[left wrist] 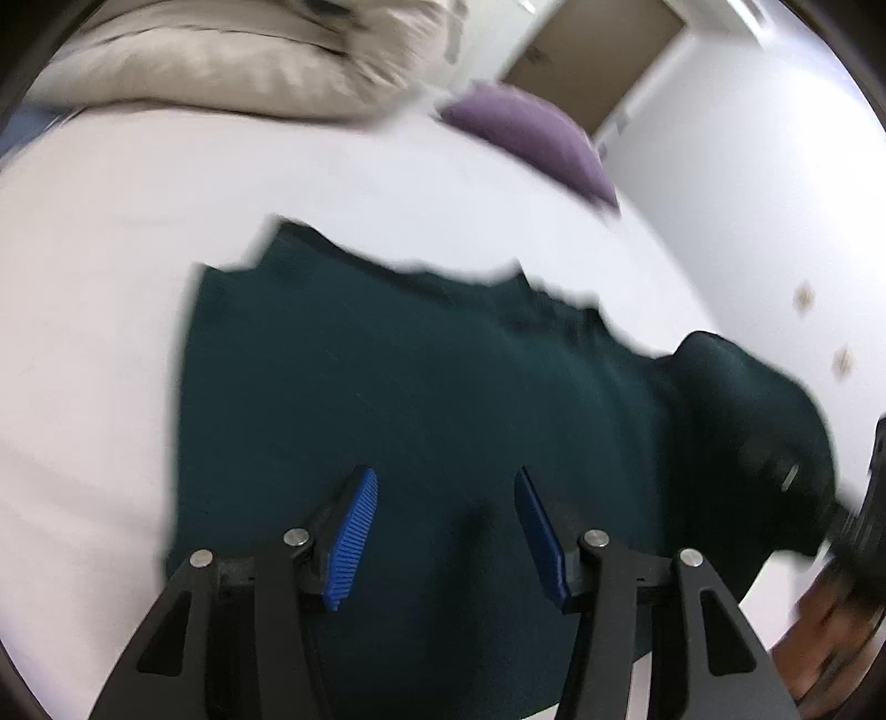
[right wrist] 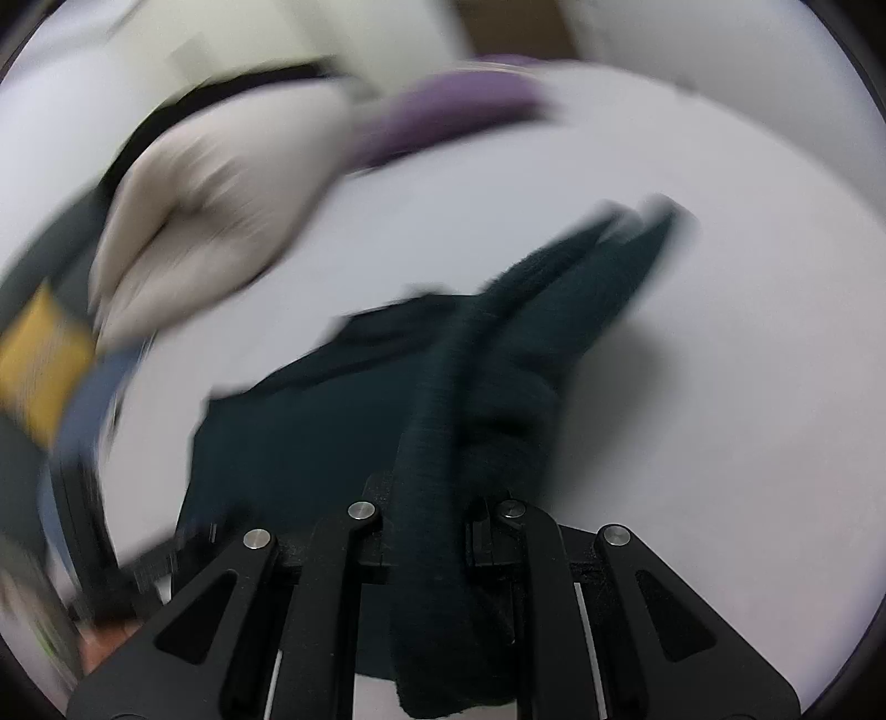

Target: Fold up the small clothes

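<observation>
Folding barely begun: dark green knit garment (left wrist: 421,387) mostly flat on white bed sheet (left wrist: 99,332), 1 edge lifted, pinched in right gripper (right wrist: 429,498); left gripper (left wrist: 446,531) spread, empty above it.

White bed sheet (left wrist: 387,183) everywhere; beige pillow (left wrist: 221,61) at its head, purple cushion (left wrist: 531,133) beside that, brown door (left wrist: 598,50) behind.

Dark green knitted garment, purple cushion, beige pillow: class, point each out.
Dark green knitted garment (left wrist: 421,387), left wrist view, flat middle.
Purple cushion (left wrist: 531,133), left wrist view, top face.
Beige pillow (left wrist: 221,66), left wrist view, front face.
</observation>
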Tool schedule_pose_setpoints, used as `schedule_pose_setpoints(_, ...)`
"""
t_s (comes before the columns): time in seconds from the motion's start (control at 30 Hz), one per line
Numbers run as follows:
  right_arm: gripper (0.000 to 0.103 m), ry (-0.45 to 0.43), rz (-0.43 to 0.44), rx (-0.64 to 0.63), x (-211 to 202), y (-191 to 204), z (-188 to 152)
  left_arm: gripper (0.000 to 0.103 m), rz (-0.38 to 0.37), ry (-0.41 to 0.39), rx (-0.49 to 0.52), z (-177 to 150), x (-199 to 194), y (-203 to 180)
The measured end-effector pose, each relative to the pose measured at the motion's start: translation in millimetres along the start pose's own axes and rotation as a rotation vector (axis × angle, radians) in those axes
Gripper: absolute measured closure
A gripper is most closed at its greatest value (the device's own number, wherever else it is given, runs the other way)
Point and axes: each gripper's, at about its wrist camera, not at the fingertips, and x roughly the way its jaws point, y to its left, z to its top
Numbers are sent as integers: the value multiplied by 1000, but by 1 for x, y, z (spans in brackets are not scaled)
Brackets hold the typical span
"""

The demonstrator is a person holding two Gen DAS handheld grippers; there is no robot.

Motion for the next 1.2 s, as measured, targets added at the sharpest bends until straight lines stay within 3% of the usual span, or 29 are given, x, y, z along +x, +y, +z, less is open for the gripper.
schedule_pose_setpoints(0.1,92,93,15,-259,34,74,-7,33,-89,-3,-112,7,-7,28)
schedule_pose_setpoints(0.2,92,144,-34,-416,65,114,-25,31,-167,31,-159,7,-2,39)
schedule_pose_setpoints(0.3,92,138,-42,-433,73,119,-33,19,-211,49,-172,9,5,36)
schedule_pose_setpoints(0.4,90,116,-38,-446,70,116,-38,16,-268,73,-199,16,12,29)
schedule_pose_setpoints(0.5,89,83,-116,-601,72,129,-58,15,-333,131,-191,27,25,16)
schedule_pose_setpoints(0.63,88,49,-333,-1048,86,161,-104,15,-331,146,-234,34,36,30)
schedule_pose_setpoints(0.73,89,46,-387,-1237,89,167,-121,15,-378,155,-263,33,39,40)
schedule_pose_setpoints(0.9,89,35,-375,-1254,80,163,-113,11,-362,170,-231,36,46,25)
schedule_pose_setpoints(1.07,88,-5,-310,-1194,70,157,-102,11,-372,205,-236,40,55,16)
schedule_pose_setpoints(1.13,88,-20,-277,-1161,62,151,-99,18,-350,228,-222,44,62,8)
schedule_pose_setpoints(1.2,85,-31,-253,-1145,58,148,-93,40,-343,259,-214,43,66,3)
